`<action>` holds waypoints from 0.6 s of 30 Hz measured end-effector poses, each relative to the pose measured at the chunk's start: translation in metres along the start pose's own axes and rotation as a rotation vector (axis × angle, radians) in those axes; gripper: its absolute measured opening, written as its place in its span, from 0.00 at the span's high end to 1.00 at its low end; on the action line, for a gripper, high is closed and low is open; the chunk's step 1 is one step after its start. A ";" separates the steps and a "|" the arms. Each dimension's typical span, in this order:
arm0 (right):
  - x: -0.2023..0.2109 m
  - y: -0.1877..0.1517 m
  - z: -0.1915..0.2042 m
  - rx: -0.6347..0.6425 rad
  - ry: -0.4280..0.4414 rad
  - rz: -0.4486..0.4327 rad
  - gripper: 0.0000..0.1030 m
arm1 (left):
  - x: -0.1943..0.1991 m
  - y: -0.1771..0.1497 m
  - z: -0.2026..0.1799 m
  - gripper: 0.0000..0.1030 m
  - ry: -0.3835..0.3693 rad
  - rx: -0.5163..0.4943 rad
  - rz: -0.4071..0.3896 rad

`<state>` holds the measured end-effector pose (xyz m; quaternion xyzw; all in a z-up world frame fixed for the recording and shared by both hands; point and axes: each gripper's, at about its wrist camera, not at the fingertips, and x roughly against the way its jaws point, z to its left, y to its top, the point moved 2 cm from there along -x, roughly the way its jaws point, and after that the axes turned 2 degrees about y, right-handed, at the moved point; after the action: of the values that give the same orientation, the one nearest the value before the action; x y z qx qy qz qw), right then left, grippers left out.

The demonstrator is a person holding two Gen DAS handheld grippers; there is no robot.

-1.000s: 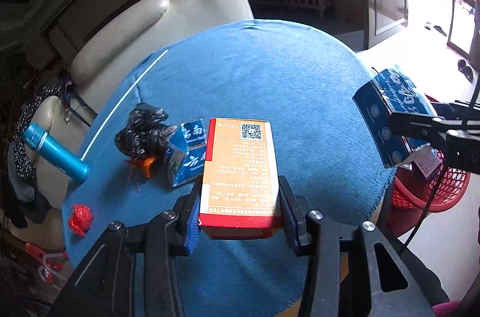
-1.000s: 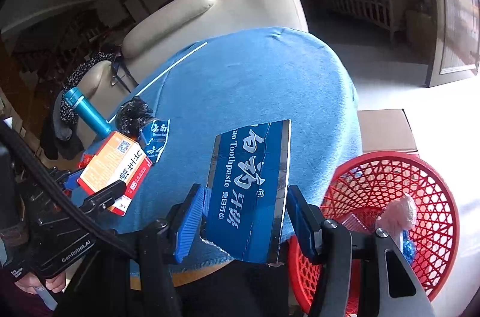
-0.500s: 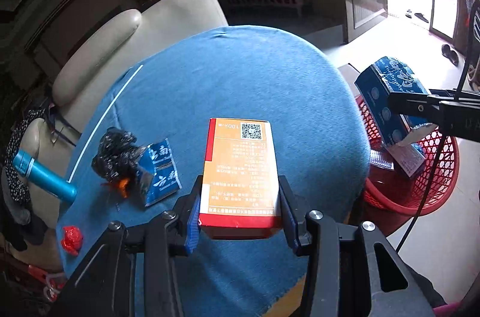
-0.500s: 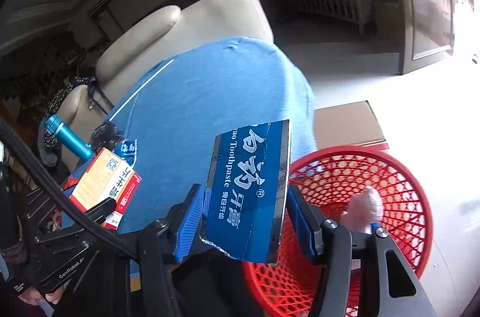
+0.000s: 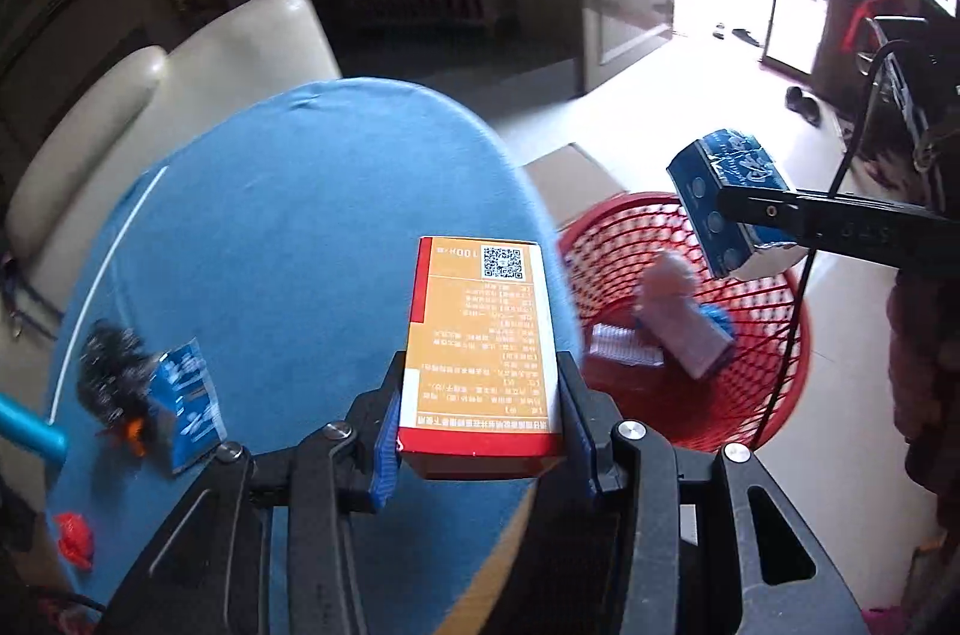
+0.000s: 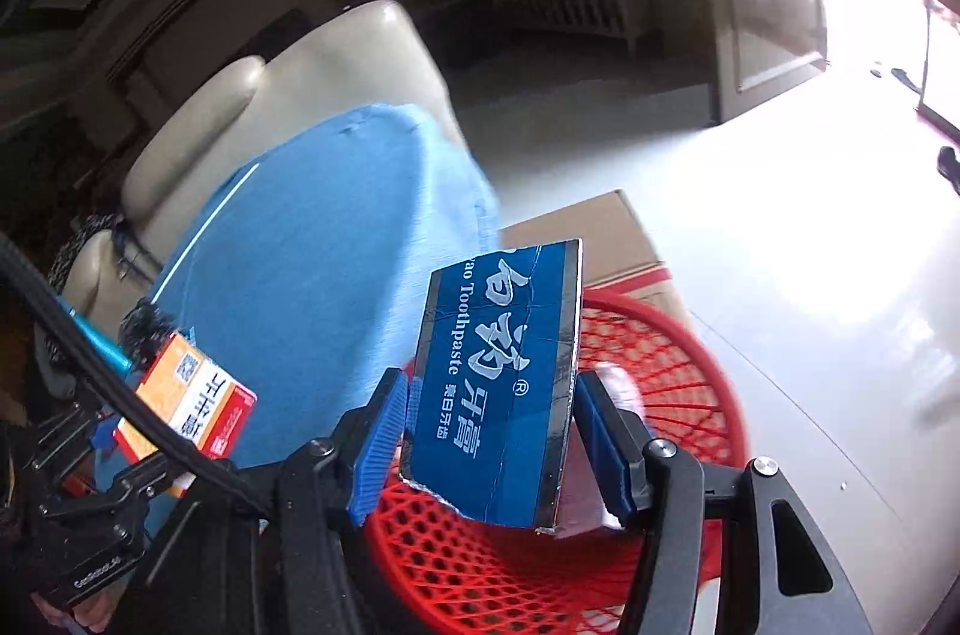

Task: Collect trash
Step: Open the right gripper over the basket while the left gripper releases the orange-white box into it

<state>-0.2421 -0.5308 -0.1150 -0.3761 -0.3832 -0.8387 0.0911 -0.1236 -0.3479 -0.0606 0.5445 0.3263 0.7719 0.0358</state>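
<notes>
My left gripper (image 5: 477, 425) is shut on an orange and red box (image 5: 480, 335), held above the right edge of the blue round table (image 5: 288, 215). My right gripper (image 6: 492, 443) is shut on a torn blue toothpaste box (image 6: 498, 383), held over the red mesh basket (image 6: 690, 395) on the floor. The left wrist view shows that toothpaste box (image 5: 723, 203) above the basket (image 5: 774, 335), which holds some trash (image 5: 678, 323). A black bag (image 5: 111, 377), a blue carton piece (image 5: 189, 407) and a red scrap (image 5: 75, 539) lie on the table's left side.
A cream sofa (image 5: 180, 95) stands behind the table. A teal bottle (image 5: 27, 425) lies at the table's left edge. A cardboard box (image 6: 600, 239) sits on the floor behind the basket. Pale floor tiles stretch right toward a bright doorway.
Both grippers have swung right with their boxes. The right one now holds the toothpaste box over the basket; the left one has come nearer the table's right edge.
</notes>
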 end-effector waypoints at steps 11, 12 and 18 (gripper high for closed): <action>0.012 0.007 -0.042 -0.135 0.028 0.018 0.33 | -0.009 0.017 -0.028 0.42 -0.135 -0.032 -0.002; 0.014 0.008 -0.043 -0.139 0.025 0.010 0.33 | -0.010 0.016 -0.026 0.42 -0.133 -0.030 -0.001; 0.014 0.012 -0.035 -0.121 0.029 -0.001 0.33 | -0.015 -0.003 0.018 0.42 -0.096 0.063 0.029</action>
<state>-0.2666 -0.5621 -0.1137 -0.3686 -0.3306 -0.8657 0.0732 -0.1030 -0.3429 -0.0710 0.5864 0.3406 0.7346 0.0229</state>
